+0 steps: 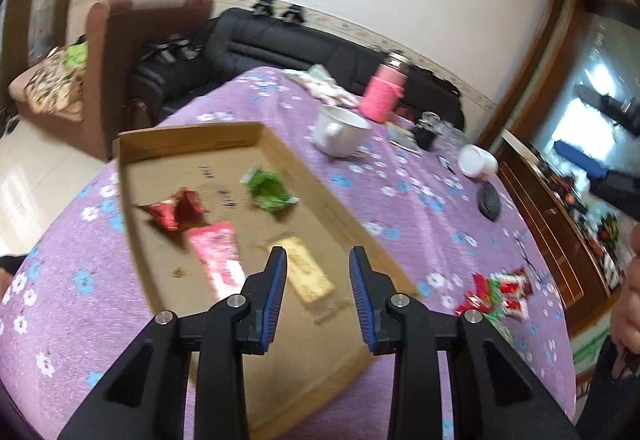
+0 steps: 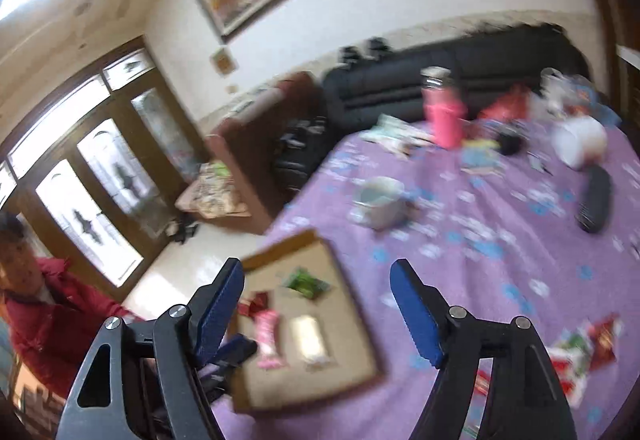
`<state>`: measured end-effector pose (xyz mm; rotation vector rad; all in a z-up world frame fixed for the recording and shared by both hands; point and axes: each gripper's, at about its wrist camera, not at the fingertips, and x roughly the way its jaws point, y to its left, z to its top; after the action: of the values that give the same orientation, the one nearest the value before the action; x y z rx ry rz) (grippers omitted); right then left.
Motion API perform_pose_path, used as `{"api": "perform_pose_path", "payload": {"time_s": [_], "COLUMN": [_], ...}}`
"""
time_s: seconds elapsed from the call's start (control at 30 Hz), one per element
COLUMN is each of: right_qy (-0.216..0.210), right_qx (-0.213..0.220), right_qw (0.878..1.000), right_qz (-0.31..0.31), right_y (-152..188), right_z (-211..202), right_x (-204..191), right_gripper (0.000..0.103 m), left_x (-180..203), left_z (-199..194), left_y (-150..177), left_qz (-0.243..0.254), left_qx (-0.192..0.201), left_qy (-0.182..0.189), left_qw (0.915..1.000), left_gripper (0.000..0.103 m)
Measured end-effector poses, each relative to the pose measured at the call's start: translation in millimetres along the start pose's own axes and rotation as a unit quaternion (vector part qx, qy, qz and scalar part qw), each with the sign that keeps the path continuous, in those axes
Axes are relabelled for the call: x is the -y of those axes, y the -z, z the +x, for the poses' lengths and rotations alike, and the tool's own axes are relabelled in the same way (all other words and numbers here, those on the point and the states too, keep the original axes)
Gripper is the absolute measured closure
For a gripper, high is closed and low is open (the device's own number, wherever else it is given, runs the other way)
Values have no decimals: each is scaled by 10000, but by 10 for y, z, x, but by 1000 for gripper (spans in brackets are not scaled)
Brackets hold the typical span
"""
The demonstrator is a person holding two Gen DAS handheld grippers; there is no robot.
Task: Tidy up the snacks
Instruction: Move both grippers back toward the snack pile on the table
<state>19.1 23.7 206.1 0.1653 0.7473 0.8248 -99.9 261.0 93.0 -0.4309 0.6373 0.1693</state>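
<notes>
Loose snack packets [image 2: 576, 356] blurred, labels unreadable.

Readable text: none; both views are blurred.
Shallow brown cardboard tray [image 1: 192, 143]: dark marks on floor, at 12 o'clock, illegible.
Snack wrappers: print illegible.

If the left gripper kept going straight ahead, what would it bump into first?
Probably the yellow snack packet in the cardboard tray: it lies just ahead between the left gripper fingers, though depth is hard to judge.

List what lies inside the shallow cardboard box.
In the shallow cardboard box: a red foil packet, green packet, pink packet, pale yellow bar. The left tool hides its near floor.
</notes>
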Motion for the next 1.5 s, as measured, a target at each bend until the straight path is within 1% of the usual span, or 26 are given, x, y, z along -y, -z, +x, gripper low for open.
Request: {"api": "perform_pose_path", "payload": {"time_s": [0.07,0.13,0.2,0.27,0.37,0.5,0.53,0.57,0.63,0.67,0.73,0.87,0.97,1.2,1.23,1.4,1.5], "right_qy": [139,153,142,103,121,189,244,264,238,243,252,289,312,440,455,773,1079], "right_qx": [-123,-390,-558,-689,-742,-690,-692,-694,-737,-781,-820,-766,-809,-981,-1032,-1268,-1346], "right_qw": [9996,9977,9951,9922,9889,9876,9873,9867,9850,9839,9827,9823,9813,9809,9810,9806,9813], "right_qz": [205,533,799,1032,1278,1395,1412,1449,1541,1589,1643,1683,1716,1623,1578,1278,857], "right_y": [169,380,575,764,1004,1236,1285,1325,1397,1428,1453,1470,1485,1556,1562,1595,1616], "right_z": [-59,-57,-57,-69,-146,-253,-257,-262,-243,-221,-208,-280,-286,-279,-260,-148,-101], "right_x": [287,620,911,1163,1466,1699,1756,1800,1892,1934,1979,2024,2033,1960,1932,1815,1696], "right_gripper": [23,23,25,35,44,50,54,61,68,68,68,68,68,68,68,68,68], "left_x": [145,311,477,663,921,1205,1279,1313,1415,1451,1527,1605,1650,1797,1810,1843,1899], "left_z": [35,82,145,223,335,472,525,555,654,685,768,902,1020,1229,1231,1278,1269], "left_y": [26,66,110,173,288,452,504,530,611,624,679,738,778,876,873,866,907], "left_qz": [171,351,521,704,970,1279,1355,1384,1464,1481,1521,1535,1516,1729,1781,1911,2163], "left_qx": [-70,-150,-243,-373,-544,-799,-895,-957,-1164,-1223,-1404,-1585,-1762,-2001,-1901,-1797,-1671], "left_qy": [120,242,312,423,514,604,619,630,671,666,716,653,727,719,682,652,540], "left_qw": [9998,9990,9979,9959,9925,9867,9848,9837,9801,9791,9757,9732,9699,9617,9631,9628,9604], "left_gripper": [72,72,72,72,72,71,70,70,69,69,69,69,69,70,70,70,71]}}
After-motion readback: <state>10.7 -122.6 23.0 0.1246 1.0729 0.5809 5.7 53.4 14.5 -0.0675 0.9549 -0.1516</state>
